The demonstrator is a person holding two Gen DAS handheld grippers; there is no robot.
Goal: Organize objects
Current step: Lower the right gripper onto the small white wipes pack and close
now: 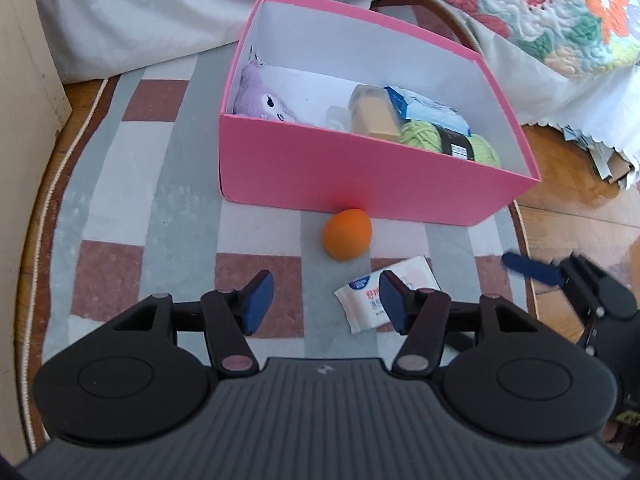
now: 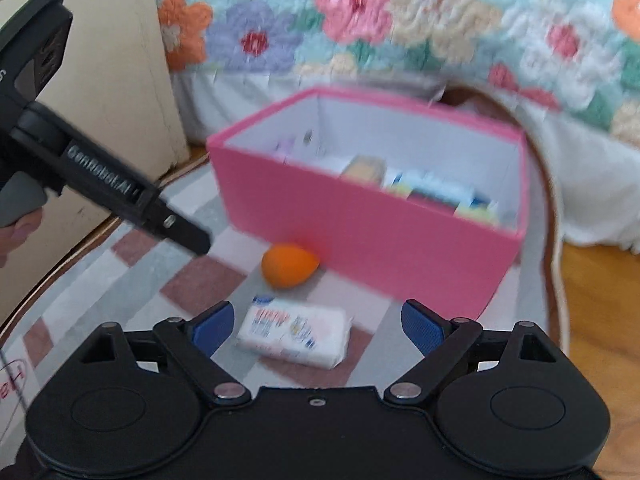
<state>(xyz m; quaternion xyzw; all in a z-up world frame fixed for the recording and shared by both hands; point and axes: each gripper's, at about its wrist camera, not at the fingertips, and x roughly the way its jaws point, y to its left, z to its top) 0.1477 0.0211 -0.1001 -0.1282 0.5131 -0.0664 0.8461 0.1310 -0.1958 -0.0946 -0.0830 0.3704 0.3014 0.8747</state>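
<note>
We judge the white tissue pack (image 2: 294, 332) to be light and soft, its plastic wrap likely a little slick, so it should yield under pressure and not resist. The sensible hold is across its short width, pads on the two long sides, squeezing just enough to dent it. The orange egg-shaped sponge (image 1: 347, 233) looks light and squashy too, but its rounded form could roll or pop out, so we would take it across its widest part.

The pack is a flat white rectangle with red and blue print and a blue label at one end. It lies on the checked rug (image 1: 160, 216), near us, with the sponge just beyond it, close against the near wall of the pink box (image 1: 360, 176). The box already holds a purple plush toy (image 1: 260, 98), green yarn (image 1: 432, 136) and a few packets.

Our right claw (image 2: 318, 326) stands spread wide and empty, the pack lying roughly between its fingers in the right wrist view. Our left claw (image 1: 326, 302) is likewise spread and holding nothing, just left of the pack.
</note>
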